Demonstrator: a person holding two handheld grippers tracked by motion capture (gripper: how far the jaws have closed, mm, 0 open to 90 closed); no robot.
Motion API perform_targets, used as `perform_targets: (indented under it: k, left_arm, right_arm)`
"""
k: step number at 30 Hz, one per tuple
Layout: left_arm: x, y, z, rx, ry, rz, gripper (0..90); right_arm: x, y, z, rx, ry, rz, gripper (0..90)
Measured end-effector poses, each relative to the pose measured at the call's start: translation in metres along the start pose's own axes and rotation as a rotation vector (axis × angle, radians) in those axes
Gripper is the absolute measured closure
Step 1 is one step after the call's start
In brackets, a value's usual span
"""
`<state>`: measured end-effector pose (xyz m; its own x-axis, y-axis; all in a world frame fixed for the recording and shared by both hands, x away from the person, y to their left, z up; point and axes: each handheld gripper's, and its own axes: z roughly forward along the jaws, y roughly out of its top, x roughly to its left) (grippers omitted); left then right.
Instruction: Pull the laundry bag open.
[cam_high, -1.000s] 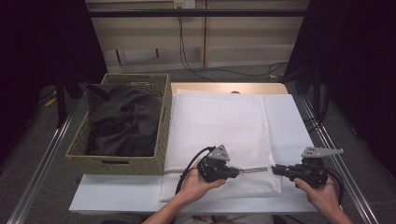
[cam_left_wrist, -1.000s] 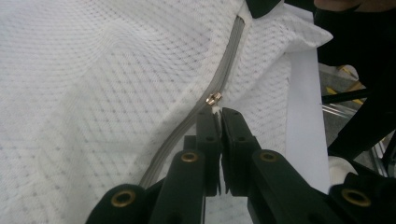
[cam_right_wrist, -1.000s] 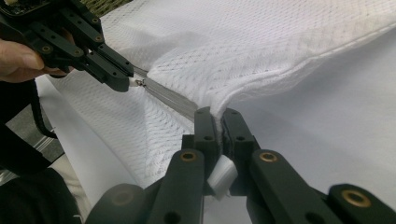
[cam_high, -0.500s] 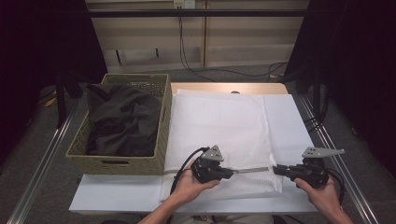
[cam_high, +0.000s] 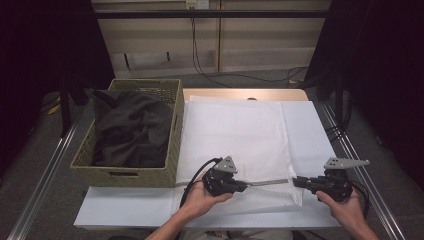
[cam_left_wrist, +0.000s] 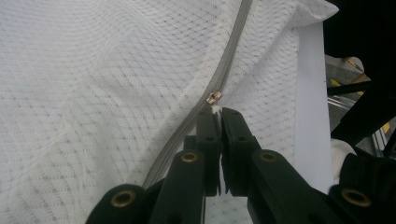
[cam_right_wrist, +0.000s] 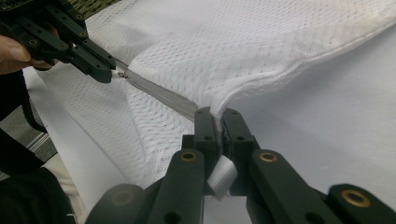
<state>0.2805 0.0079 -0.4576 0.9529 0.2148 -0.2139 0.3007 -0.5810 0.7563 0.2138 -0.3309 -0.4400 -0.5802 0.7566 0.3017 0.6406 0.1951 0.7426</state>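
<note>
A white mesh bag (cam_high: 240, 135) lies flat on the table, its grey zipper (cam_high: 267, 182) running along the near edge. My left gripper (cam_high: 246, 185) is shut on the zipper pull, and the small metal slider (cam_left_wrist: 213, 97) sits just past its tips (cam_left_wrist: 218, 114). My right gripper (cam_high: 295, 181) is shut on the bag's near right corner, at the end of the zipper (cam_right_wrist: 159, 93). In the right gripper view the mesh bunches up at those tips (cam_right_wrist: 215, 114), and a white tag (cam_right_wrist: 222, 175) shows between the jaws. The two grippers face each other along the zipper.
A woven basket (cam_high: 125, 175) holding dark clothing (cam_high: 132, 130) stands at the left, right beside the bag. A white sheet (cam_high: 305, 125) covers the table under the bag. Metal rails run along both table sides.
My left gripper has slid slightly to the left along the zipper line, so a bit more grey zipper shows between the grippers. The right gripper has stayed put.
</note>
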Motion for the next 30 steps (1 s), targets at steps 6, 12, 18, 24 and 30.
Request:
perform_targets:
  k: [6, 12, 18, 24, 30]
  left_arm:
    - [0.002, -0.004, -0.008, -0.016, 0.020, -0.014, 86.7]
    - [0.002, -0.005, -0.012, 0.002, 0.023, -0.010, 86.7]
    - [0.004, -0.008, -0.018, -0.007, 0.030, -0.016, 86.7]
    - [0.004, -0.012, -0.024, -0.007, 0.038, -0.022, 86.7]
    - [0.005, -0.016, -0.028, -0.014, 0.039, -0.033, 86.7]
  right_arm:
    - [-0.001, -0.001, -0.001, -0.001, -0.006, 0.002, 86.4]
    - [-0.001, 0.000, -0.001, -0.001, -0.009, 0.002, 86.5]
    - [-0.003, -0.001, -0.002, -0.005, -0.014, 0.008, 86.5]
    - [-0.004, -0.003, -0.005, -0.008, -0.019, 0.011, 86.5]
    - [-0.004, -0.003, -0.005, -0.009, -0.016, 0.008, 86.5]
